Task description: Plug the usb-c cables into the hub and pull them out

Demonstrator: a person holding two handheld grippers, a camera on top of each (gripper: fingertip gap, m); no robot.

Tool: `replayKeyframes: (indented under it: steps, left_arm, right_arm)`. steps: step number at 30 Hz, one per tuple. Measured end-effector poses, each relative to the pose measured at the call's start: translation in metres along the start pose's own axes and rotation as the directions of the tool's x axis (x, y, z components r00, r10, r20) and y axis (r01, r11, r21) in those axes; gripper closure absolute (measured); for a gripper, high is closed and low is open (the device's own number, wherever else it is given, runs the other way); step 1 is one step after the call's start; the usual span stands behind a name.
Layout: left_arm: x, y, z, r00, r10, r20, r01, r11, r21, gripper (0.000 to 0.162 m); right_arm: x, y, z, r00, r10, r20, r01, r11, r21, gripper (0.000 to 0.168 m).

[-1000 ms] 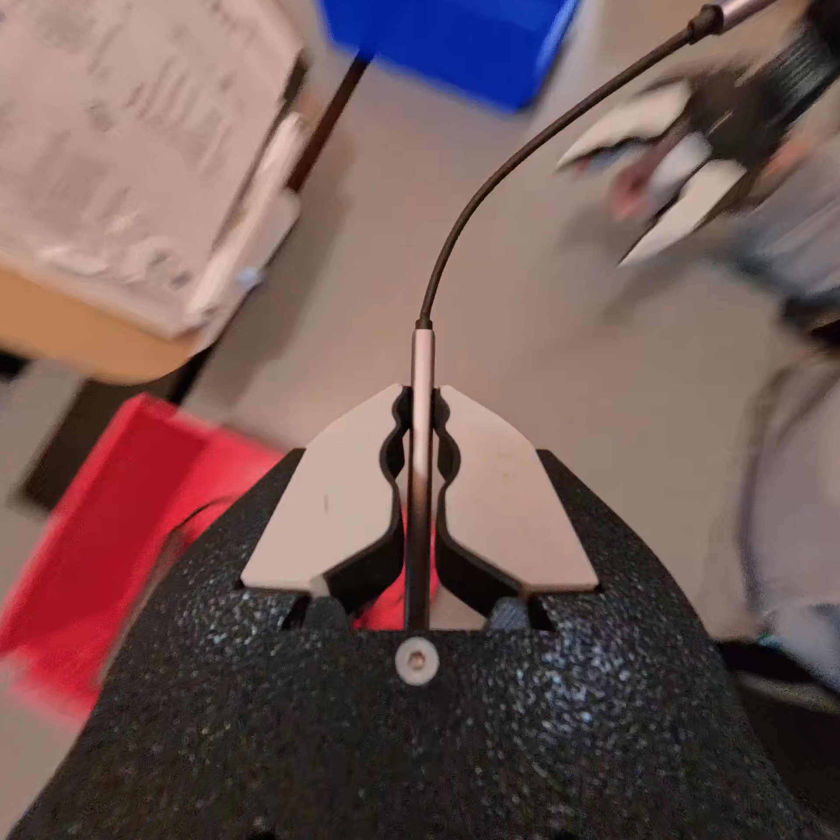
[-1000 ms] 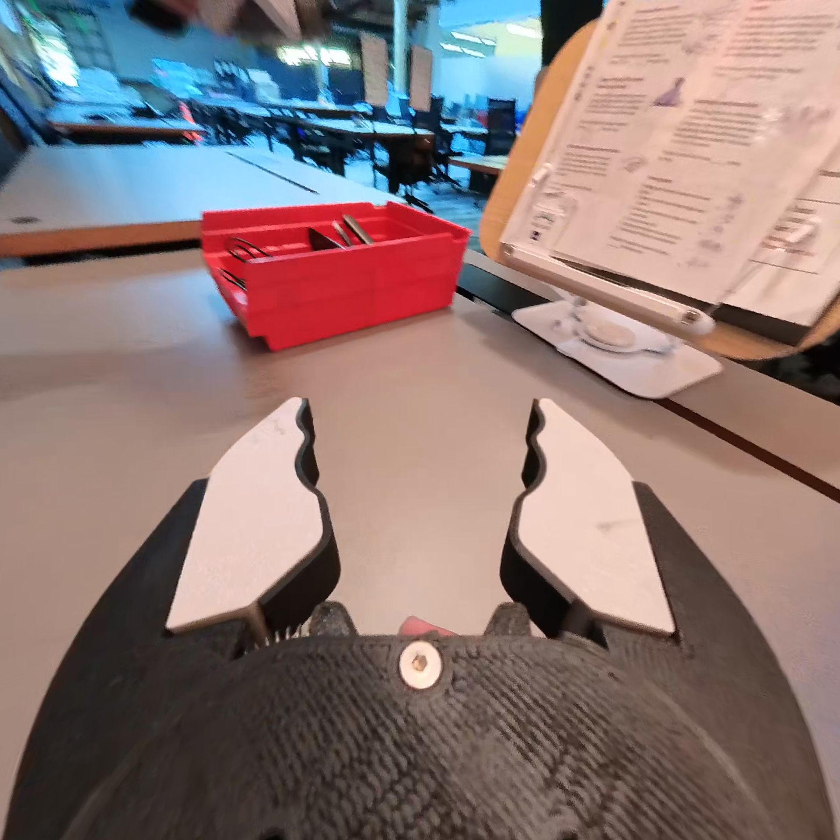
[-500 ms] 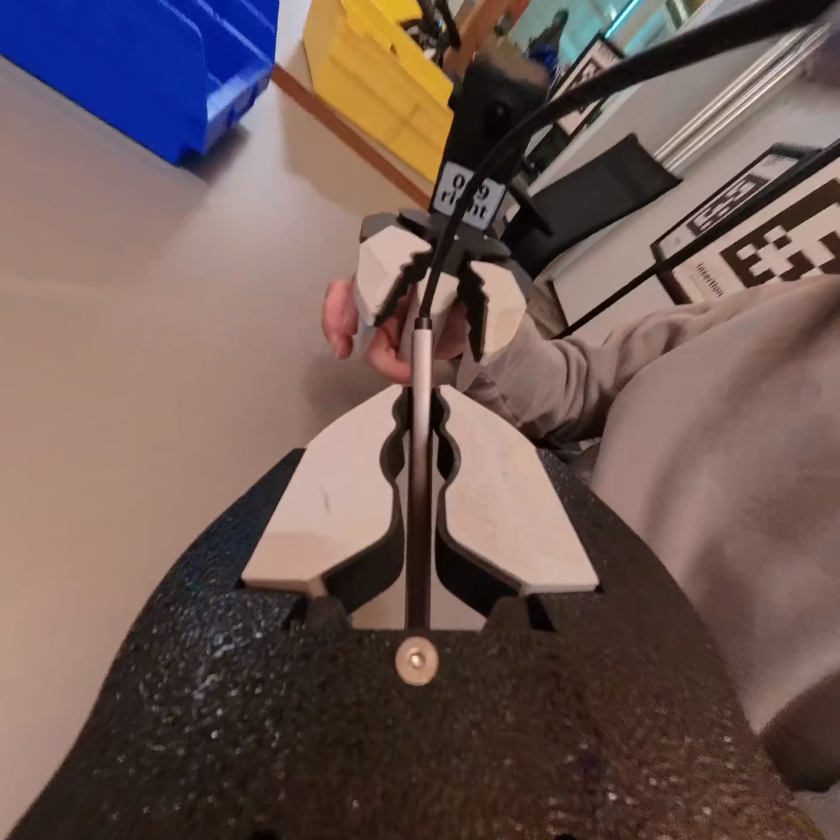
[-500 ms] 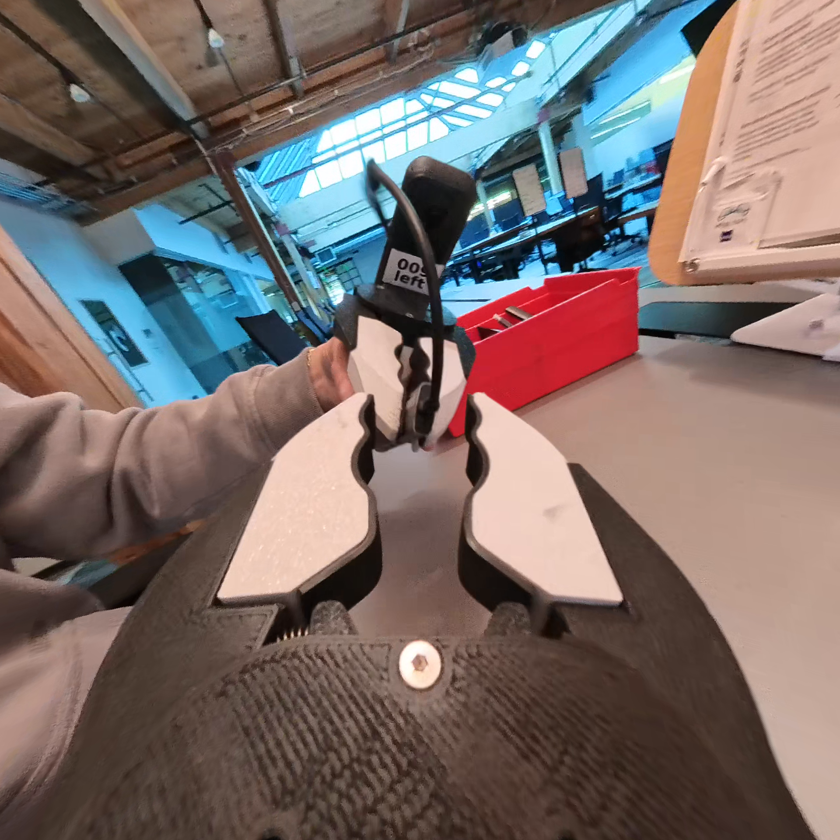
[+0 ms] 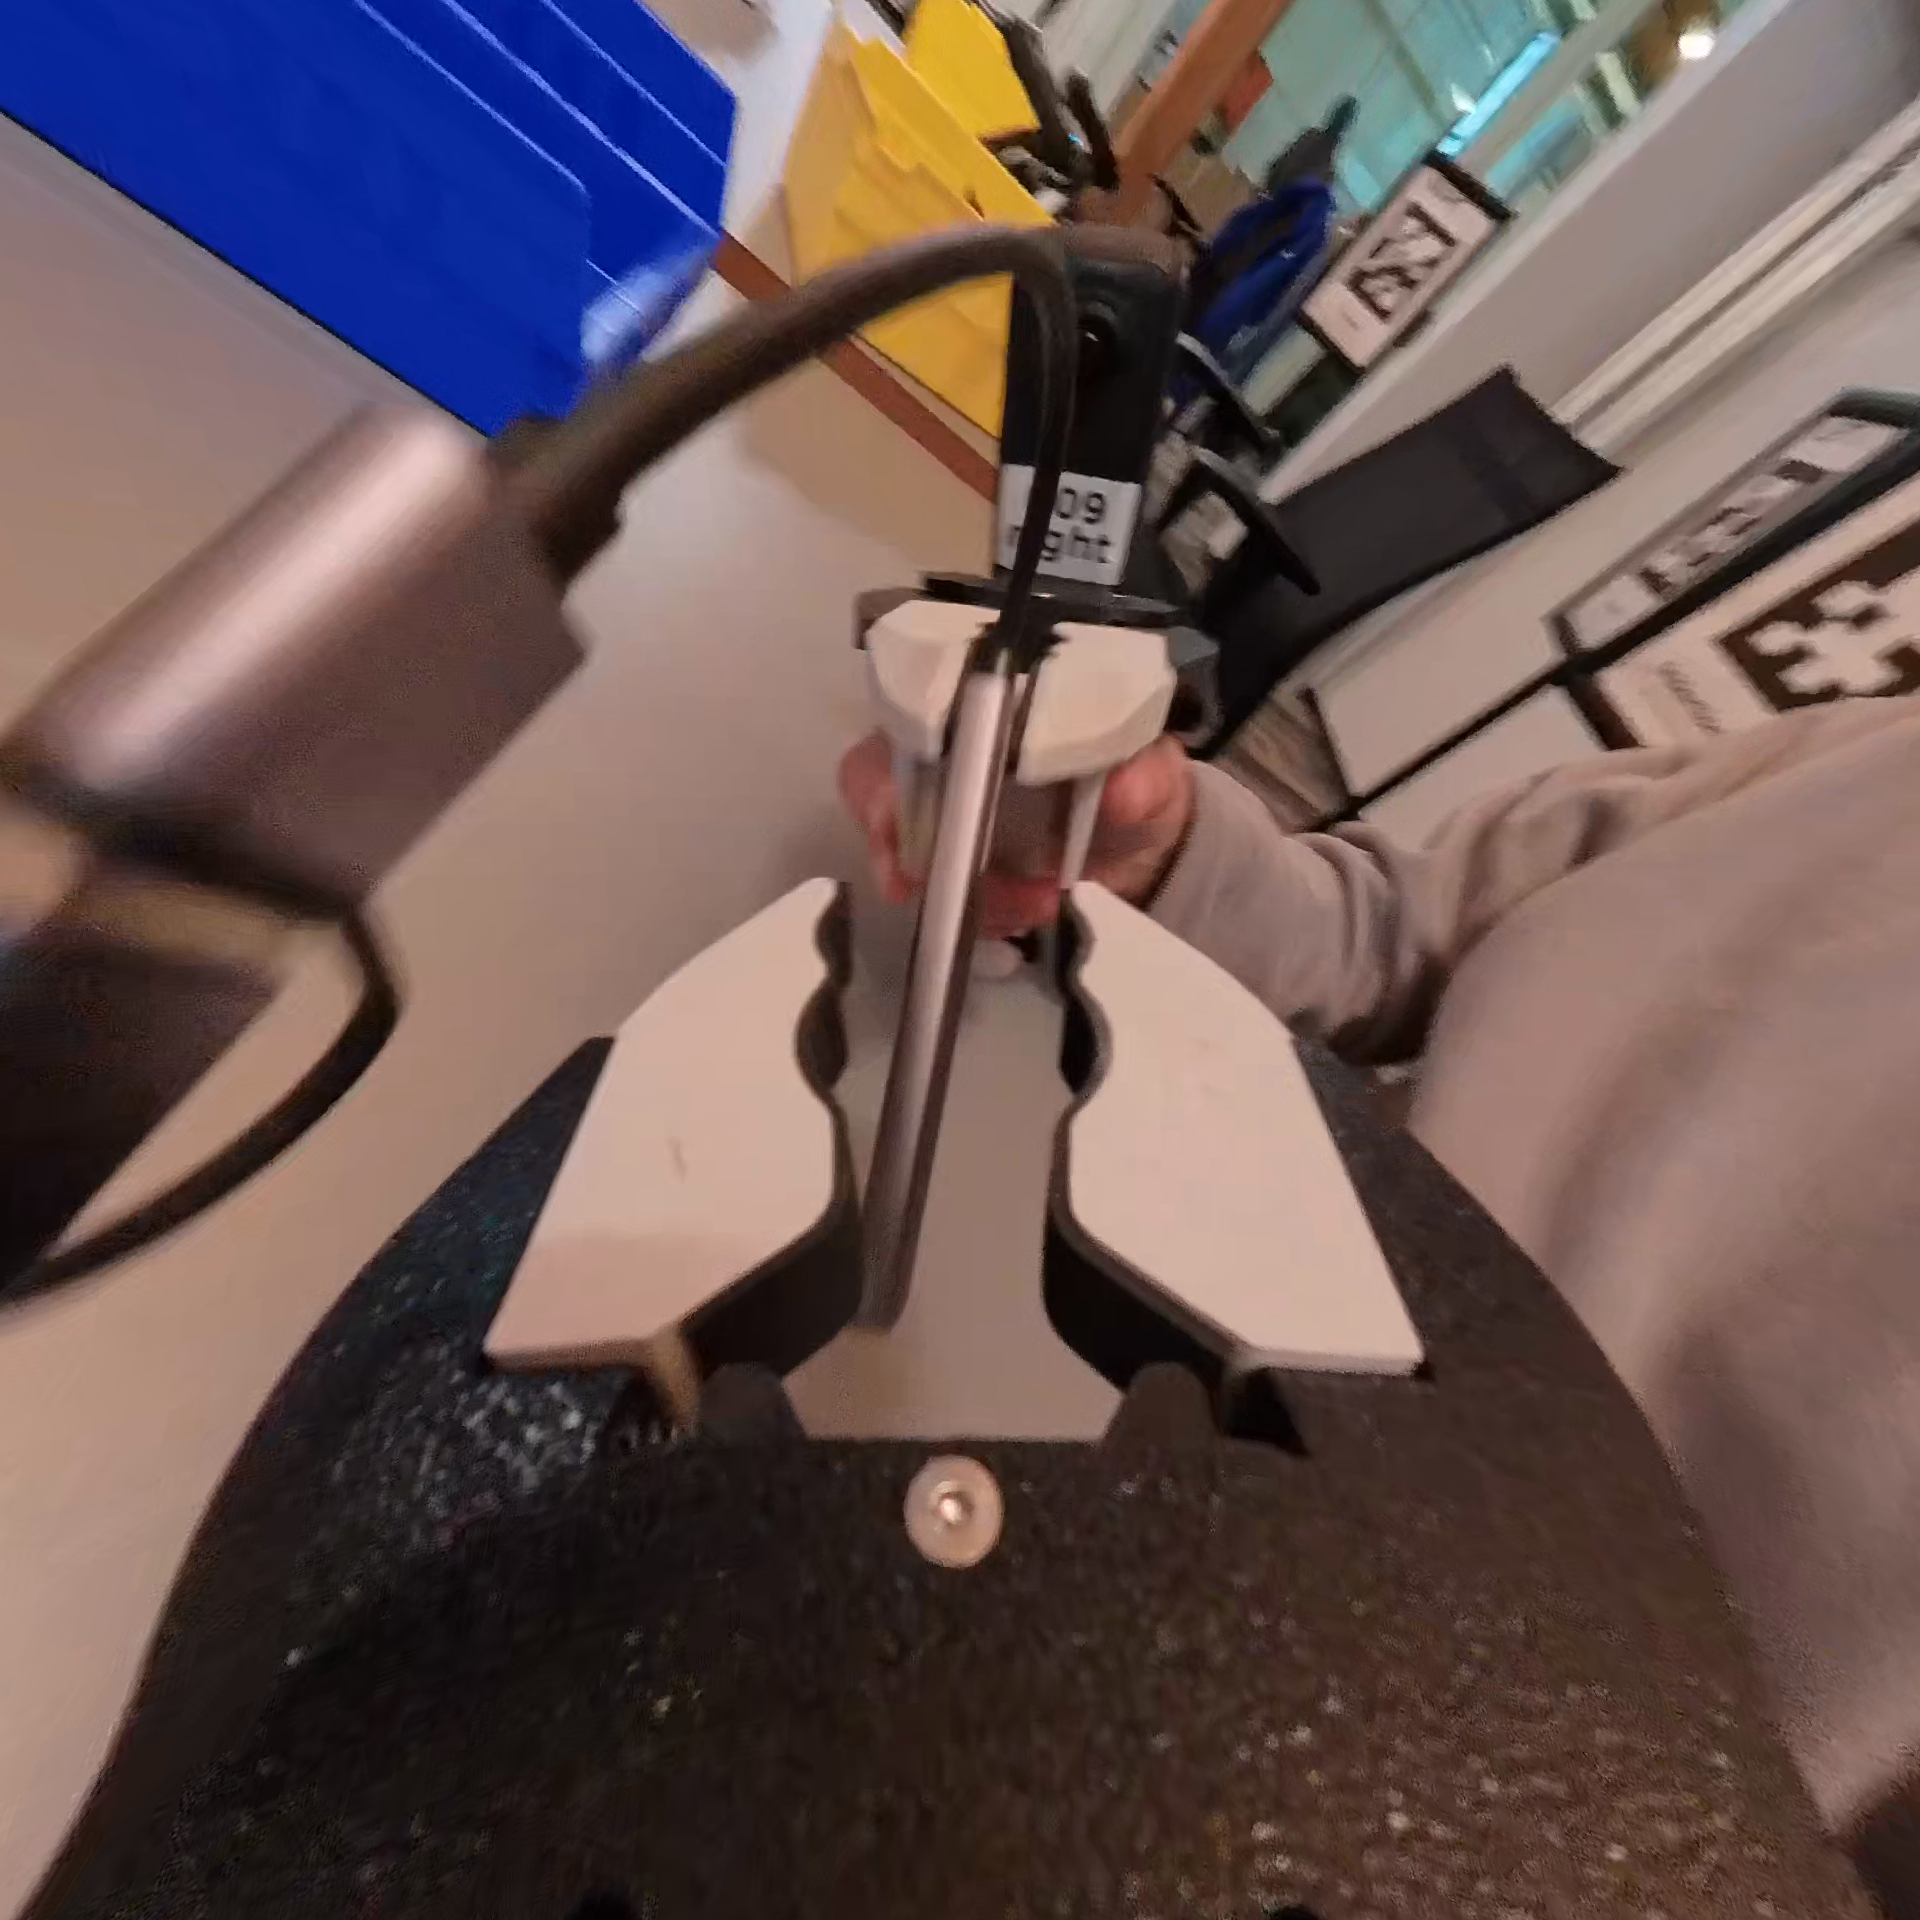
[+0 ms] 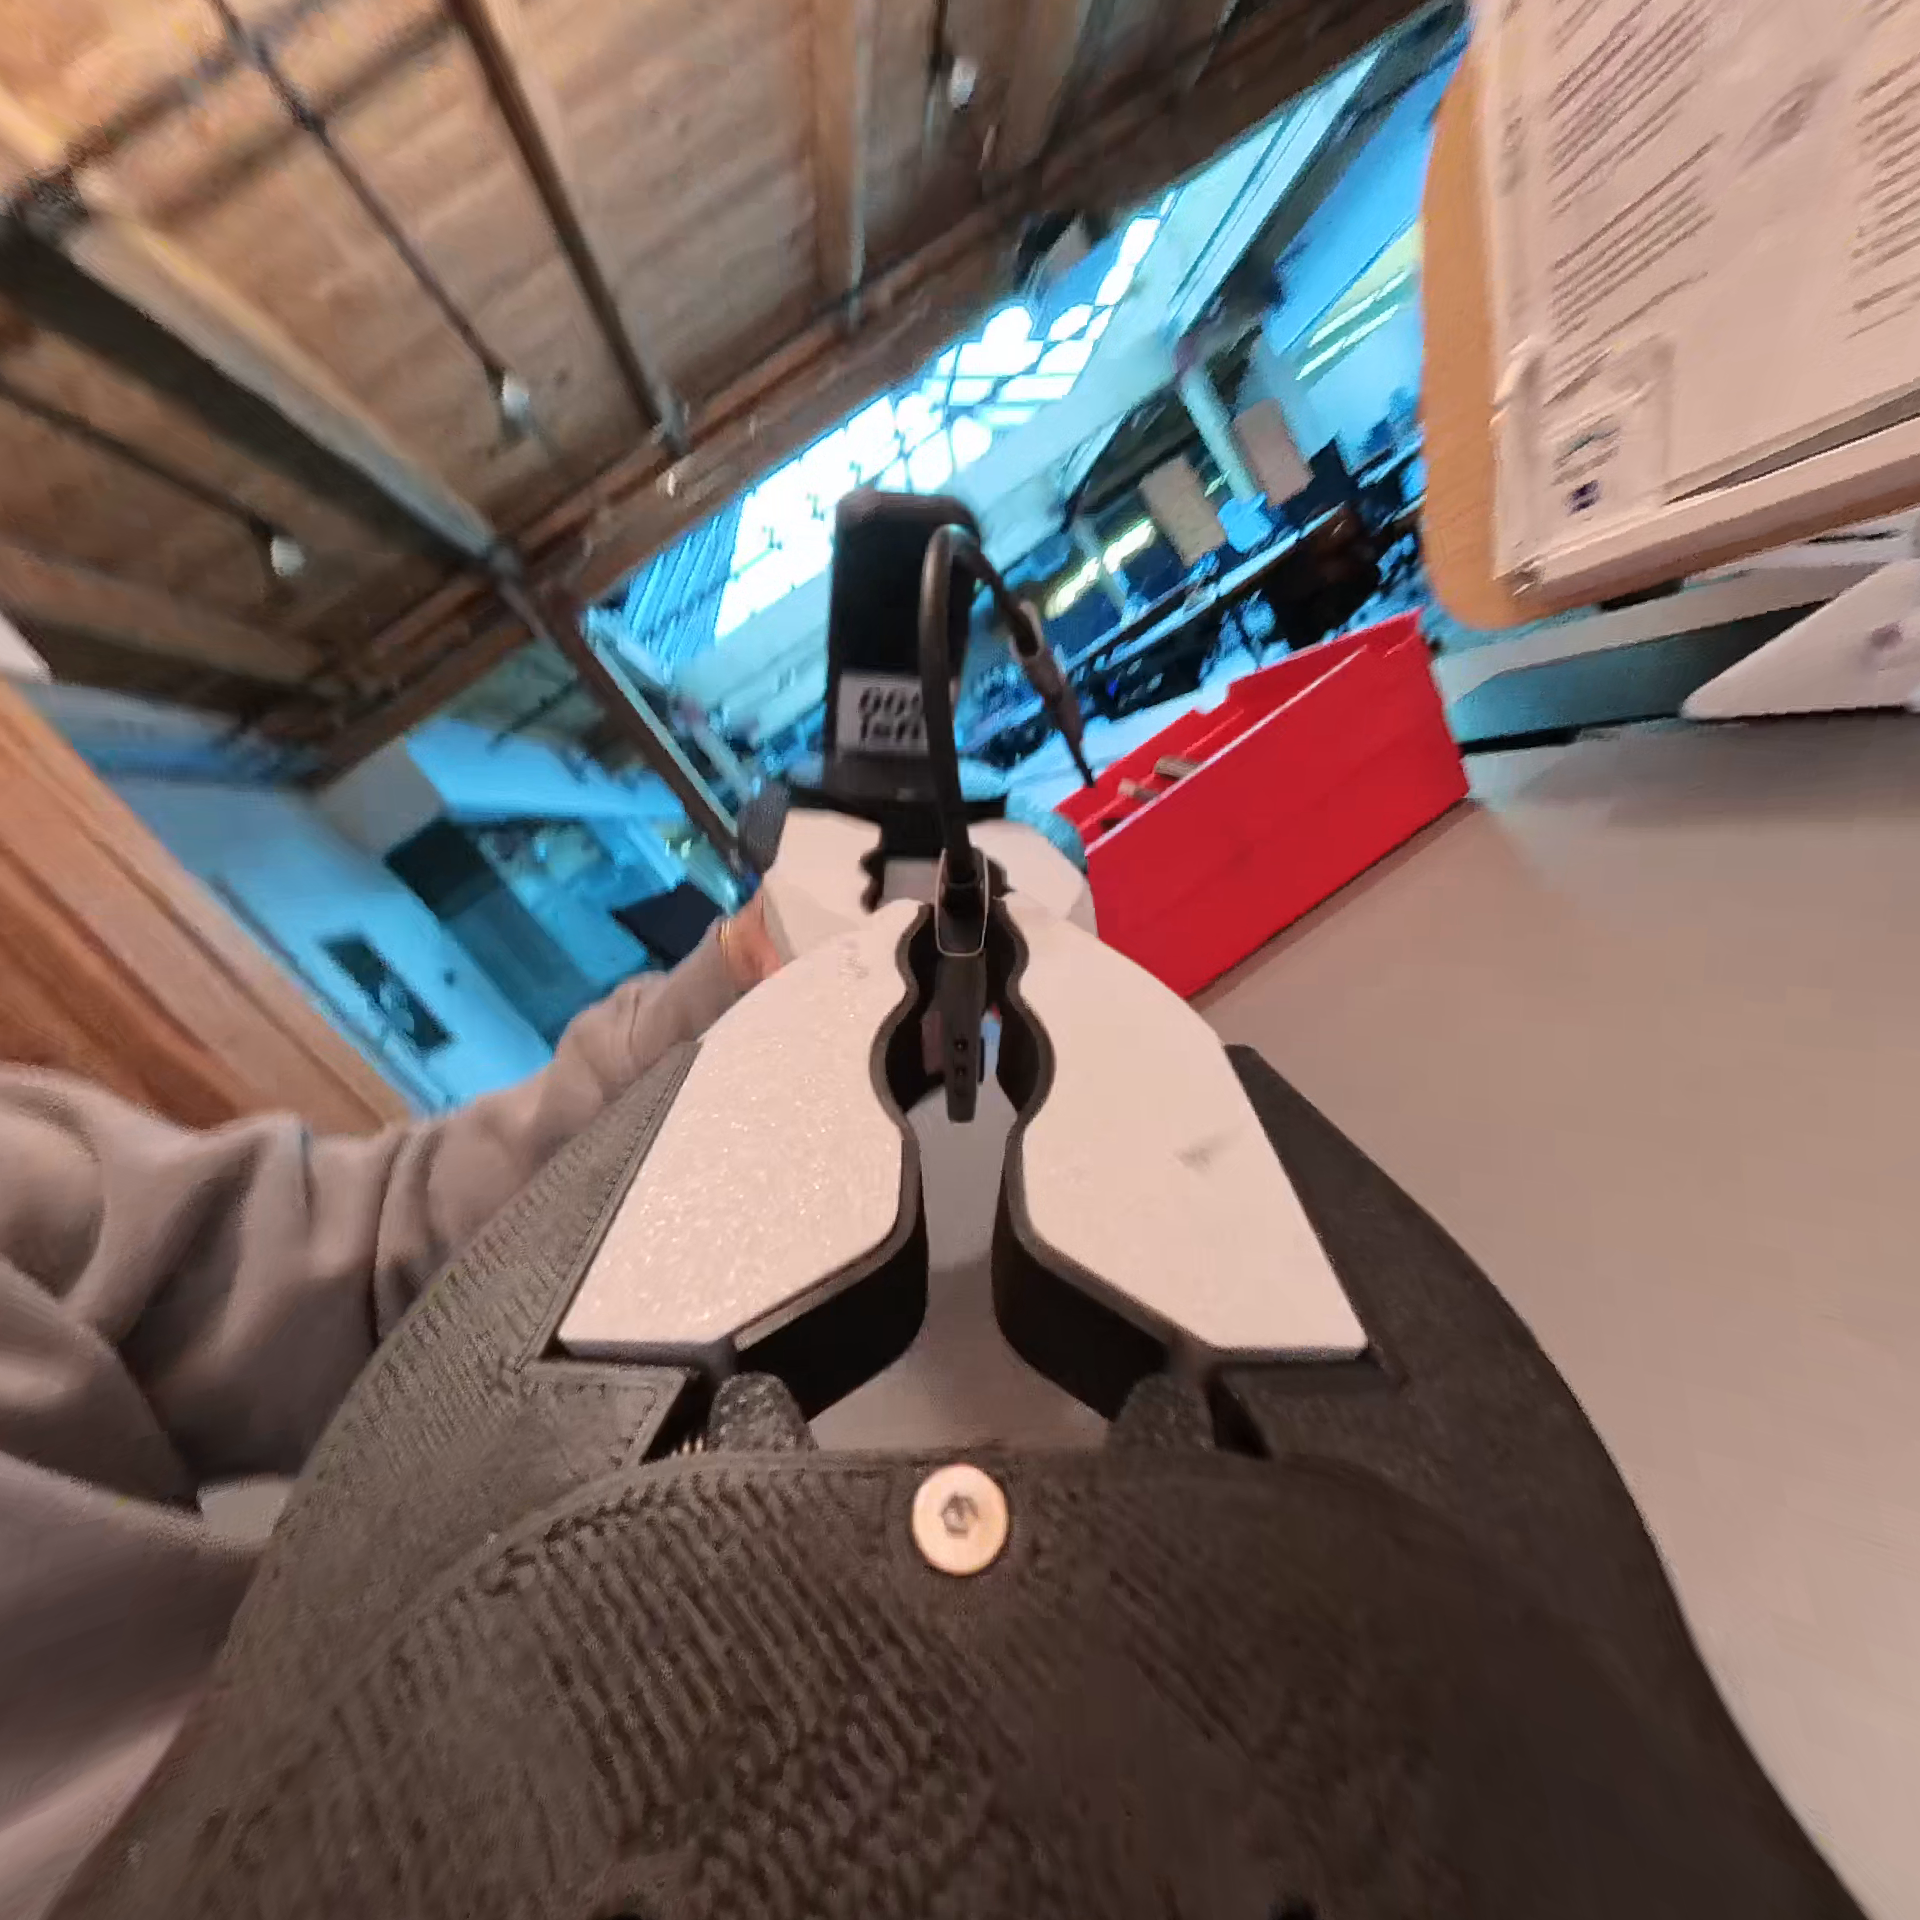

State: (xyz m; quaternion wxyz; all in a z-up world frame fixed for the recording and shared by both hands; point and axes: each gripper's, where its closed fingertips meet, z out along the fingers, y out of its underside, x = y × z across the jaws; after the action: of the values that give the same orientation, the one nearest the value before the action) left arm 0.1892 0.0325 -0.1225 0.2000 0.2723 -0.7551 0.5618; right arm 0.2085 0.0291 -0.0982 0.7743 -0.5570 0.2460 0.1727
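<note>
The hub [image 5: 940,987] is a thin silver slab seen edge-on. It lies between my left gripper's [image 5: 951,914] open fingers, close to the left one. Its far end is clamped by my right gripper [image 5: 1013,665], which faces the camera. In the right wrist view my right gripper [image 6: 961,935] is shut on the dark hub end [image 6: 961,1049]. The left gripper [image 6: 925,873] sits just beyond, mostly hidden. The hub's black cable [image 5: 727,343] arcs up and over to a blurred silver plug [image 5: 312,644] near the left camera. The cable [image 6: 940,665] hangs loose.
Both grippers are held above a grey table [image 6: 1558,1143]. A red bin [image 6: 1268,800] and a paper stand [image 6: 1662,260] are behind the left gripper. A blue bin [image 5: 364,156] and a yellow bin [image 5: 894,177] are behind the right one. A grey sleeve [image 5: 1558,987] is at right. My left and right fingertips are right by each other.
The left gripper, shut on the hub before, has opened. The right gripper came up facing it and closed on the hub's cable end. The loose plug swung close to the left camera.
</note>
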Motion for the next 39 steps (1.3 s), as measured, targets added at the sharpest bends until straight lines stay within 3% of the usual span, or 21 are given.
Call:
replayKeyframes:
  steps: [2, 4, 9, 12, 15, 18, 21, 24, 27, 28, 30, 33, 36, 39]
  left_arm:
    - [-0.014, -0.004, -0.005, 0.987, 0.084, 0.136, -0.089, 0.995, 0.037, 0.112]
    - [-0.028, -0.011, -0.015, 0.927, 0.191, 0.321, -0.226, 0.971, 0.074, 0.104]
    - [-0.018, -0.028, -0.016, 0.713, 0.385, 0.586, -0.581, 0.792, 0.186, 0.101]
    - [-0.016, -0.033, -0.013, 0.658, 0.406, 0.634, -0.657, 0.721, 0.221, 0.104]
    - [-0.010, -0.039, -0.014, 0.660, 0.411, 0.629, -0.684, 0.676, 0.275, 0.106]
    - [-0.008, -0.040, -0.015, 0.599, 0.476, 0.644, -0.742, 0.632, 0.223, 0.113]
    - [-0.009, -0.036, -0.015, 0.587, 0.517, 0.623, -0.754, 0.629, 0.189, 0.135]
    - [-0.009, -0.032, -0.016, 0.650, 0.497, 0.574, -0.702, 0.682, 0.205, 0.138]
    - [-0.008, -0.036, -0.020, 0.756, 0.406, 0.514, -0.602, 0.740, 0.301, 0.138]
    - [-0.009, -0.041, -0.026, 0.793, 0.352, 0.496, -0.555, 0.753, 0.354, 0.138]
    - [-0.011, -0.050, -0.041, 0.874, 0.237, 0.424, -0.436, 0.768, 0.469, 0.138]
    - [-0.017, -0.052, -0.053, 0.942, 0.145, 0.302, -0.295, 0.785, 0.545, 0.138]
    - [-0.017, -0.042, -0.046, 0.939, 0.212, 0.270, -0.325, 0.805, 0.497, 0.138]
    - [-0.006, -0.034, -0.035, 0.934, 0.299, 0.198, -0.358, 0.795, 0.489, 0.138]
  right_arm:
    - [0.008, -0.021, -0.011, 0.995, 0.093, -0.021, -0.090, 0.989, 0.115, 0.159]
    - [0.019, -0.040, -0.026, 0.974, 0.224, -0.026, -0.211, 0.947, 0.241, 0.159]
    - [0.032, -0.054, -0.040, 0.883, 0.462, 0.077, -0.453, 0.801, 0.390, 0.159]
    - [0.033, -0.048, -0.037, 0.821, 0.556, 0.131, -0.559, 0.734, 0.386, 0.160]
    - [0.035, -0.037, -0.031, 0.775, 0.617, 0.134, -0.619, 0.701, 0.354, 0.159]
    - [0.037, -0.030, -0.026, 0.768, 0.630, 0.111, -0.628, 0.708, 0.324, 0.159]
    - [0.037, -0.027, -0.024, 0.768, 0.632, 0.102, -0.628, 0.713, 0.312, 0.159]
    - [0.036, -0.026, -0.022, 0.790, 0.606, 0.093, -0.603, 0.740, 0.297, 0.159]
    - [0.029, -0.026, -0.020, 0.898, 0.438, 0.044, -0.435, 0.868, 0.240, 0.156]
    - [0.027, -0.023, -0.019, 0.942, 0.336, -0.005, -0.329, 0.925, 0.189, 0.144]
    - [0.028, -0.018, -0.019, 0.987, 0.089, -0.136, -0.083, 0.995, 0.048, 0.103]
    - [0.027, -0.024, -0.028, 0.892, -0.368, -0.262, 0.343, 0.929, -0.136, 0.072]
    - [0.001, -0.040, -0.029, 0.798, -0.558, -0.229, 0.554, 0.828, -0.087, 0.078]
    - [-0.022, -0.043, -0.027, 0.835, -0.534, -0.132, 0.536, 0.844, -0.018, 0.095]
